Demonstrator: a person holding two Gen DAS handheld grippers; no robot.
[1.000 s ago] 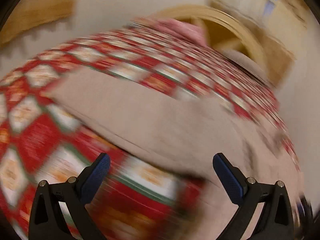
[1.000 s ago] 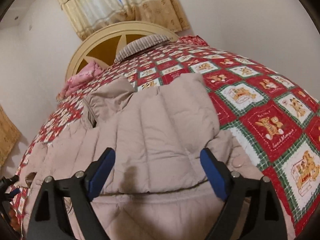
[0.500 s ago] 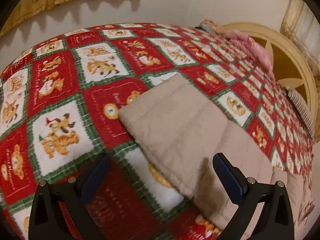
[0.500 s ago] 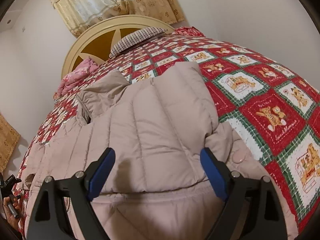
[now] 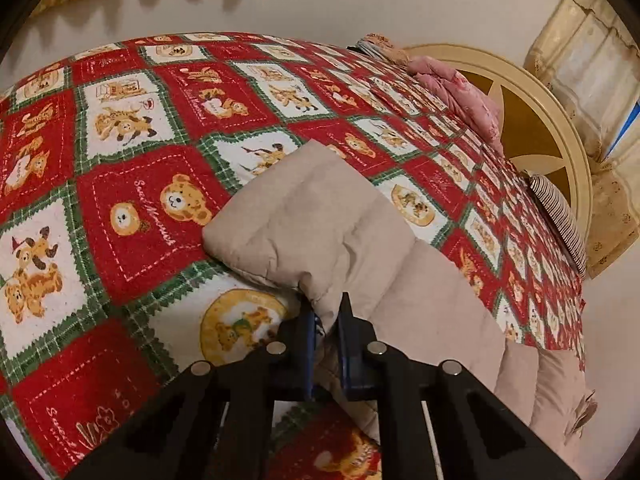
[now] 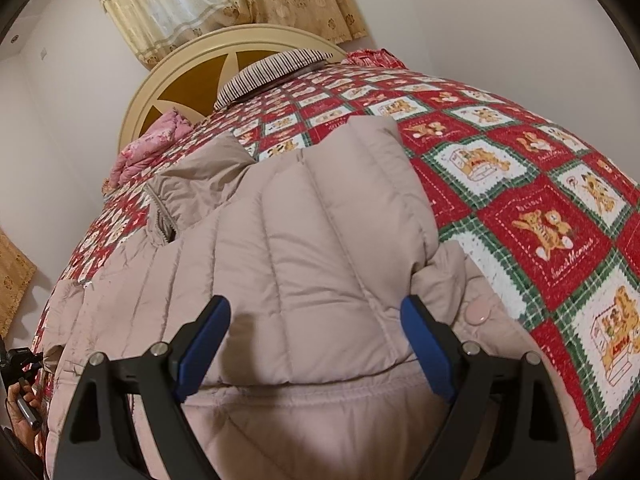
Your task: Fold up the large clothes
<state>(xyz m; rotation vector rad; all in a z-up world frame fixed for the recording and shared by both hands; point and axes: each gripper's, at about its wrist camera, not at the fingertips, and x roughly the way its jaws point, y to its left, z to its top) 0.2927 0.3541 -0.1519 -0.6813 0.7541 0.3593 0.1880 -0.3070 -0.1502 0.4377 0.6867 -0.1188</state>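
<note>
Jacket (image 6: 320, 240): beige, spread on the bed's quilt (image 6: 540, 208).
Left hand-held gripper (image 5: 326, 320): has just clamped onto the sleeve (image 5: 320, 224) edge.
Right hand-held gripper (image 6: 316, 344): released, above the jacket's front.

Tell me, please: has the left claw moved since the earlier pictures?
Yes. The left claw has come down toward the beige jacket sleeve lying on the red patchwork quilt, and its jaws have just closed on the sleeve's edge.

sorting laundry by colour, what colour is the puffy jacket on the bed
Pale beige with a pinkish tint, plain quilted jacket; it shows best in the right wrist view.
</note>
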